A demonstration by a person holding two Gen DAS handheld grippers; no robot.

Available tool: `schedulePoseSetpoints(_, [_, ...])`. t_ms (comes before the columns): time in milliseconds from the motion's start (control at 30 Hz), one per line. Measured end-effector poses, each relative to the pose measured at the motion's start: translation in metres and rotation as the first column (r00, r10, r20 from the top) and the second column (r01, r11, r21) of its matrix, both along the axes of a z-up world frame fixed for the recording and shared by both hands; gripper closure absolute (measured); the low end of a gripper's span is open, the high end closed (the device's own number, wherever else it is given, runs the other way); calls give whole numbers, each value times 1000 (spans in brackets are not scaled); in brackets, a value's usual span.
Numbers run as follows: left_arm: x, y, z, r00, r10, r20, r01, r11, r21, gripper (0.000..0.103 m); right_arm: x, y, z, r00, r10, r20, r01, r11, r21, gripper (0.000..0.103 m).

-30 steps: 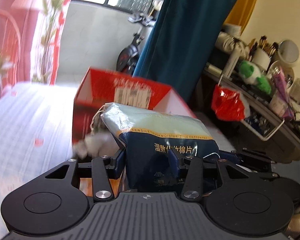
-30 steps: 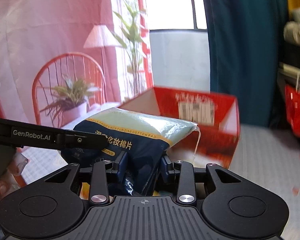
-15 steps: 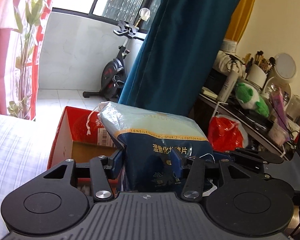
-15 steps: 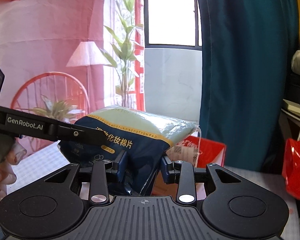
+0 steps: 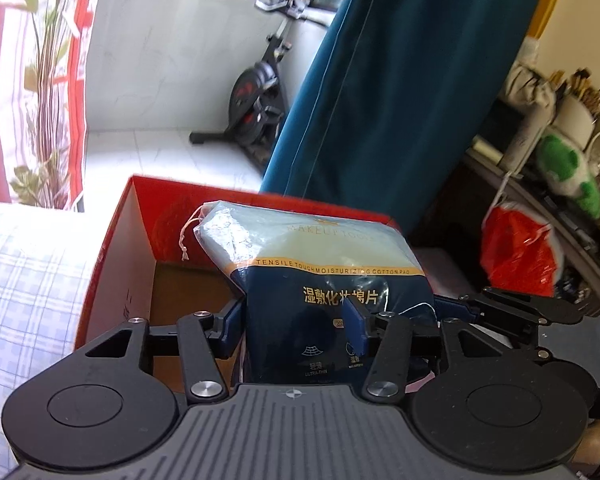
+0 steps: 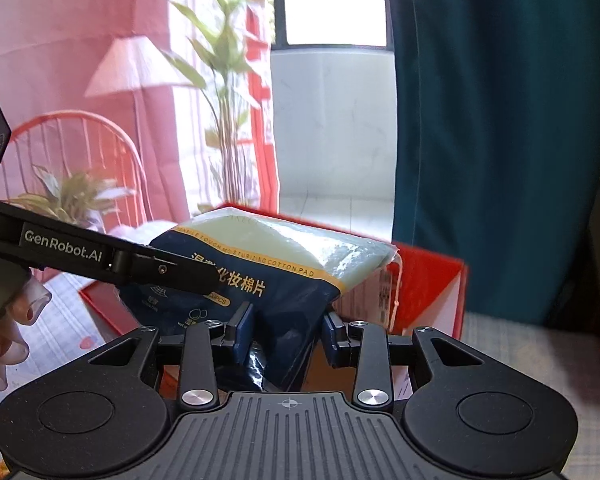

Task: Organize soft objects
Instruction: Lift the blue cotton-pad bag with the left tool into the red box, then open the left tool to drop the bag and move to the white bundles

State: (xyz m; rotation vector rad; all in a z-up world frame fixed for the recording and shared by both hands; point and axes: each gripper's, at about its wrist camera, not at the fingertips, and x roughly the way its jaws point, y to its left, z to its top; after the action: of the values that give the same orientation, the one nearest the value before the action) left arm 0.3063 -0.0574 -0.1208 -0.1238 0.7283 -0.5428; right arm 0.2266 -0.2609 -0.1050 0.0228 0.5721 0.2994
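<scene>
A soft pack of cotton pads (image 5: pixel 320 264), dark blue below and pale green on top, with a drawstring, is held by both grippers. My left gripper (image 5: pixel 296 320) is shut on its lower end. My right gripper (image 6: pixel 288 328) is shut on its other side; the pack also shows in the right wrist view (image 6: pixel 276 260). The pack hangs over an open red cardboard box (image 5: pixel 140 232) standing on the checked bed cover (image 5: pixel 24 280). The box also shows behind the pack in the right wrist view (image 6: pixel 432 280). The left gripper's arm (image 6: pixel 80 252) crosses that view.
A teal curtain (image 5: pixel 400 100) hangs behind the box. An exercise bike (image 5: pixel 260 92) stands on the balcony floor. A cluttered shelf with a red bag (image 5: pixel 516 248) and a green plush toy (image 5: pixel 568 176) is at the right. A pink printed backdrop (image 6: pixel 80 80) is at the left.
Both grippers have carried the pack up and over the red box. The box, seen side-on before, now shows its open inside beneath the pack.
</scene>
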Motion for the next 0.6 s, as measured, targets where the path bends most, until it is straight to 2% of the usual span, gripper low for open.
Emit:
schedulePoseSetpoints(167, [10,-9,-16,999,-20,-47,22,999,49,49,15,-3,-16,997,-21,-69,22,1000,16,70])
schedulePoseSetpoints(400, [19,-10,-31,995,-30,-98,36,997,65,49,21,-5,-29,991,-48,-125,49,999,5,67])
schedulePoseSetpoints(600, [12,-9,-28,997,-11,-80,19,995,96,37,11,-5,-32,989,-83,-120,78,996,-42,63])
